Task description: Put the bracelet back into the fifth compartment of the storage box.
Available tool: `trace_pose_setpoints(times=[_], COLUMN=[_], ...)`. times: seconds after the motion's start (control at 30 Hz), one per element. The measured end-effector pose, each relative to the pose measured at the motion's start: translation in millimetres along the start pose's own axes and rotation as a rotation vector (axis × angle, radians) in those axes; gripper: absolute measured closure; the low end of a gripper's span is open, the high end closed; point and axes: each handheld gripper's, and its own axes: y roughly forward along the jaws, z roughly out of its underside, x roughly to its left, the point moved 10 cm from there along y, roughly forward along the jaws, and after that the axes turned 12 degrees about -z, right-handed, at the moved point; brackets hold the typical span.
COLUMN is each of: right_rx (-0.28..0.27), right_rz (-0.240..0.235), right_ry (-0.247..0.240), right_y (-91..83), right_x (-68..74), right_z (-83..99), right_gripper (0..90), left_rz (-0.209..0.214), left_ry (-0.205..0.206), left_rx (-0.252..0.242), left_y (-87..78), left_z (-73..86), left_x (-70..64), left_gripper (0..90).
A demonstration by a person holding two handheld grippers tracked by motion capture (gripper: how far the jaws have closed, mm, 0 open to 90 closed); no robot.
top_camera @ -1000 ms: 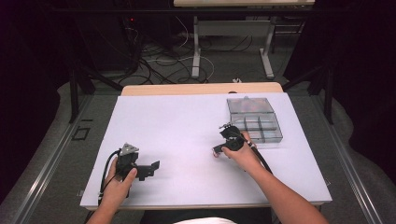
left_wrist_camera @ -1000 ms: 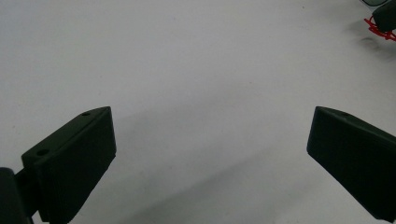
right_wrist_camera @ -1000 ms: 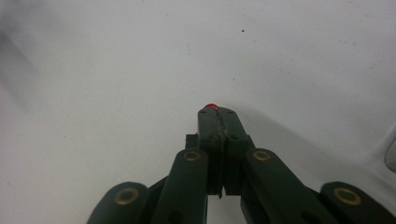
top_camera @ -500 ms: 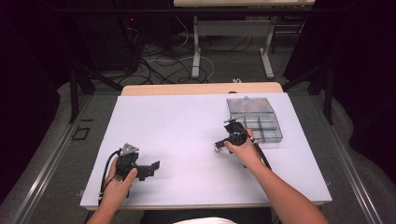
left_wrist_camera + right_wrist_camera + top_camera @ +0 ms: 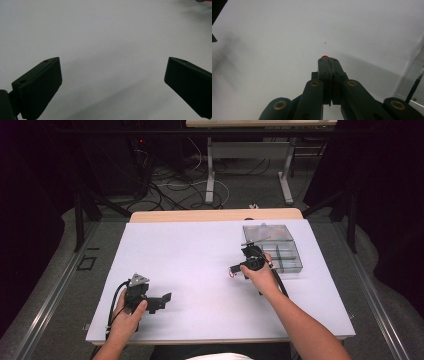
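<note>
Matte white sheet covers the bench [image 5: 200,265], smooth, with a few faint specks in the right gripper view; a light wood strip shows along its far edge.

Right gripper [image 5: 328,60]: black hard-plastic linkage with brass-coloured pivot pins. Its fingers [image 5: 323,67] are pressed flat together, with a small red item [image 5: 325,57] pinched at the very tips. Just a rounded red nub pokes out past the tips; its shape beyond that can't be made out. In the high view the same red item [image 5: 232,272] sits at the left end of the right gripper [image 5: 239,269], low over the sheet; contact with the bench can't be judged.

Clear plastic compartment box [image 5: 280,252], rectangular, with internal dividers and its lid up at the far side, sits just beside the right hand [image 5: 260,275], on its right. A translucent wall of the box [image 5: 412,72] shows at the right edge of the right gripper view.

Left gripper [image 5: 162,301] rests near the front-left of the bench, well apart from the red item. Its fingers [image 5: 40,87] are blocky, wedge-shaped black pads, spread wide, with nothing between them.

Room: bare sheet between the two grippers and to the left of the right one. The box limits movement to the right. Front bench edge is near the left hand [image 5: 127,317].
</note>
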Motion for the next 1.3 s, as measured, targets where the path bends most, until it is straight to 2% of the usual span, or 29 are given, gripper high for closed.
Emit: trace_pose_setpoints(times=[0.03, 0.07, 0.1, 0.2, 0.27, 0.5, 0.53, 0.57, 0.67, 0.73, 0.77, 0.83, 0.9, 1.1, 1.3], right_rx=[-0.006, -0.004, -0.004, 0.003, 0.000, -0.004, 0.008, -0.005, -0.006, -0.006, -0.018, -0.021, -0.035, -0.052, -0.079], right_rz=[-0.004, 0.000, -0.005, 0.010, 0.002, 0.014, 0.028, 0.019, 0.028, 0.041, 0.035, 0.044, 0.048, 0.056, 0.068], right_ry=[-0.008, 0.010, -0.005, 0.005, 0.001, 0.000, -0.002, -0.003, 0.000, 0.021, 0.010, 0.034, 0.032, 0.077, 0.088], right_y=[0.6, 1.0, 1.8, 3.6, 5.2, 8.2, 7.1, 7.6, 5.5, 2.9, 2.4, -0.3, -3.0, -14.6, -26.2], right_x=[0.4, 1.6, 1.2, 1.0, 1.6, 2.4, 1.3, 2.6, 1.5, 0.2, -1.1, -2.8, -6.3, -13.9, -20.3], right_z=[-2.2, -3.1, -4.7, -7.6, -10.8, -21.3, -21.7, -24.7, -29.7, -32.9, -35.5, -38.4, -42.2, -47.1, -52.5], right_gripper=[90.0, 90.0, 90.0, 90.0, 90.0, 90.0, 90.0, 90.0, 90.0, 90.0, 90.0, 90.0, 90.0, 90.0, 90.0], left_rz=[0.000, 0.000, 0.000, 0.001, 0.000, 0.002, 0.003, 0.000, 0.000, 0.001, 0.003, 0.003, 0.003, 0.003, 0.003], left_ry=[0.000, 0.000, -0.001, 0.000, 0.000, 0.001, 0.002, 0.000, 0.001, 0.001, 0.004, 0.003, 0.003, 0.002, 0.004], left_rx=[0.000, 0.000, 0.000, 0.002, 0.004, 0.005, 0.006, 0.006, 0.006, 0.004, 0.006, 0.006, 0.005, 0.007, 0.009], left_y=[0.0, 0.0, 0.1, 0.4, 0.4, 1.1, 1.3, 1.5, 1.6, 1.5, 1.2, 1.2, 1.2, 1.3, 2.1], left_z=[0.0, 0.1, 0.1, 0.4, 0.5, 0.7, 0.8, 0.8, 0.8, 0.7, 0.9, 0.8, 0.8, 0.9, 1.2], left_x=[0.1, 0.2, 0.2, 0.3, 0.4, 0.1, 0.0, -0.2, -0.5, -0.3, -0.1, 0.2, 0.4, 0.6, -0.1], left_gripper=[1.2, 1.2, 1.2, 1.3, 1.2, 1.3, 1.3, 1.3, 1.3, 1.3, 1.3, 1.3, 1.3, 1.3, 1.3])
